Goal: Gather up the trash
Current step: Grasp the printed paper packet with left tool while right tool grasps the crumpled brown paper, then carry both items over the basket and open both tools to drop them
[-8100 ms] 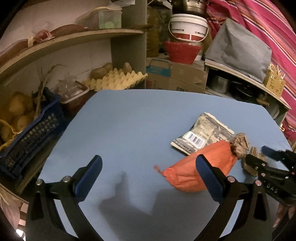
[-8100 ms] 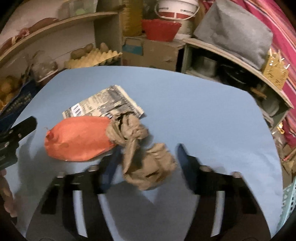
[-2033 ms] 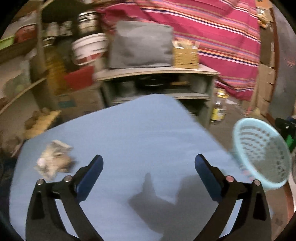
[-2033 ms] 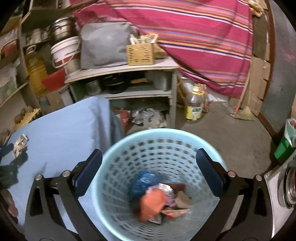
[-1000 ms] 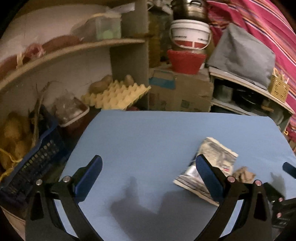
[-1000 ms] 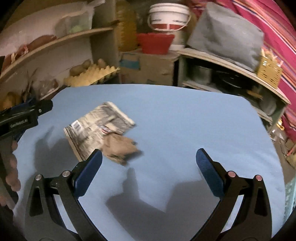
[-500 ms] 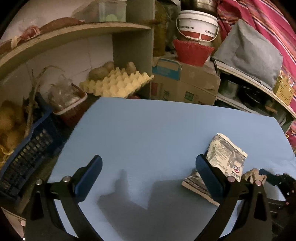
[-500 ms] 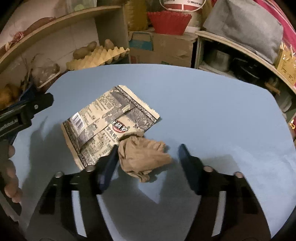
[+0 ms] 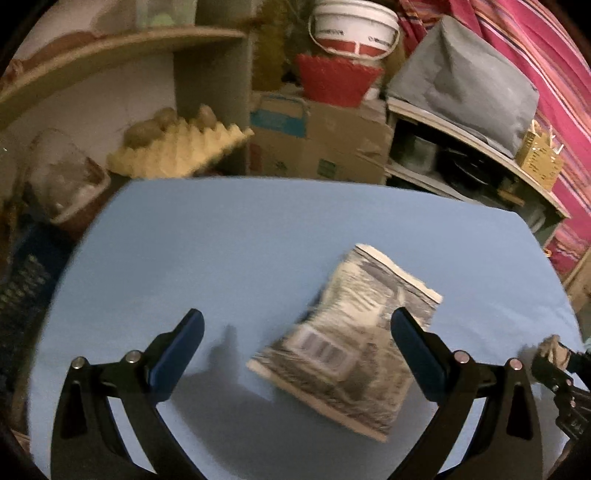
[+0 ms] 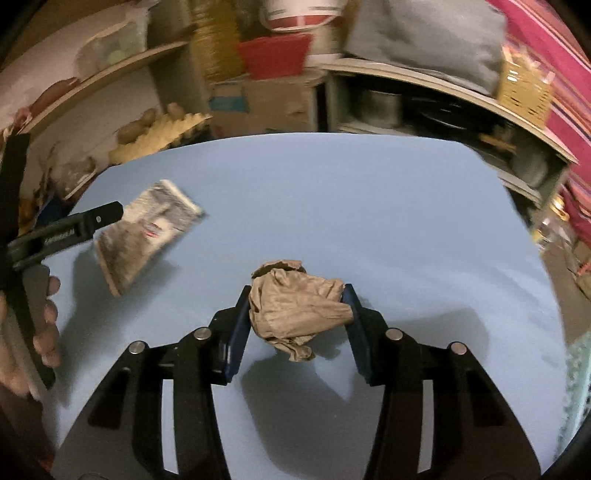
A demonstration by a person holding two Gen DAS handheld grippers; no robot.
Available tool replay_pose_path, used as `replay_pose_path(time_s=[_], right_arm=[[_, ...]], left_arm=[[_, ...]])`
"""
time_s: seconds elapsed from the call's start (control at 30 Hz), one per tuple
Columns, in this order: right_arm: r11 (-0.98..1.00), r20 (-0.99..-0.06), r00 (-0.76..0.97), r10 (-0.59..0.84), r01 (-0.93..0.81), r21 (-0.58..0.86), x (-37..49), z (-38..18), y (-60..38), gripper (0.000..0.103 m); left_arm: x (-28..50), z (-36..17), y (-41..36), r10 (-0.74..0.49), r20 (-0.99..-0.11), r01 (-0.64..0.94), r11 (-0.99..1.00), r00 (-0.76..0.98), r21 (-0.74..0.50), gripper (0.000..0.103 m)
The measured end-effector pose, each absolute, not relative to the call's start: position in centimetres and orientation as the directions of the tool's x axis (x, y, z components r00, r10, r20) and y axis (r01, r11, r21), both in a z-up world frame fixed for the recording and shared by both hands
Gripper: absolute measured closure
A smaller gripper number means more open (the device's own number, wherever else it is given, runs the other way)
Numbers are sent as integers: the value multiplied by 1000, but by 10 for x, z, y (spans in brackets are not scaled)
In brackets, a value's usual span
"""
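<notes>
A crumpled brown paper ball (image 10: pixel 295 306) sits between the pads of my right gripper (image 10: pixel 295 295), whose jaws are closing and press on both its sides just above the blue table (image 10: pixel 369 221). A grey printed snack packet (image 9: pixel 351 332) lies flat on the table, partly under the right finger of my left gripper (image 9: pixel 297 321), which stands open and holds nothing. In the right wrist view the packet (image 10: pixel 147 229) lies to the left, with one finger (image 10: pixel 92 219) of the left gripper over its edge. The right gripper with the paper ball (image 9: pixel 552 349) shows at the left wrist view's right edge.
Shelves ring the table's far side, with a yellow egg tray (image 9: pixel 177 147), a cardboard box (image 9: pixel 321 144), a red basket (image 9: pixel 336 77) and a white bucket (image 9: pixel 354 26). A dark blue crate (image 9: pixel 22 295) stands off the left edge. A person's hand (image 10: pixel 44 332) holds the left gripper.
My right gripper has closed from wide open onto the paper ball and drawn it rightward, away from the packet. My left gripper has moved toward the packet, which now lies under its right finger.
</notes>
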State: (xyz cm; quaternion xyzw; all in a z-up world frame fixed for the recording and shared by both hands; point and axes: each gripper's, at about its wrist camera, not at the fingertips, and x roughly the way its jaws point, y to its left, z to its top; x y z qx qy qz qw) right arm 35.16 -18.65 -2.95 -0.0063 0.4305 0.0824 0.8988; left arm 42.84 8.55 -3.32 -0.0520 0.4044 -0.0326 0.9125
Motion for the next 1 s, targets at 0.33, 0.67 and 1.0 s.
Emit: replay_pose_path(time_s=[0.33, 0.67, 1.0], right_arm=[[991, -751, 649, 119, -120, 53, 320, -12, -236, 55], [993, -738, 666, 112, -105, 56, 304, 1, -256, 55], [996, -723, 685, 90, -68, 60, 271, 13, -304, 55]], left_arm=[[437, -55, 53, -178, -790, 130, 984, 587, -126, 12], [415, -54, 16, -195, -787, 220, 972, 585, -78, 58], [378, -34, -6, -176, -766, 177, 981, 619, -82, 89]])
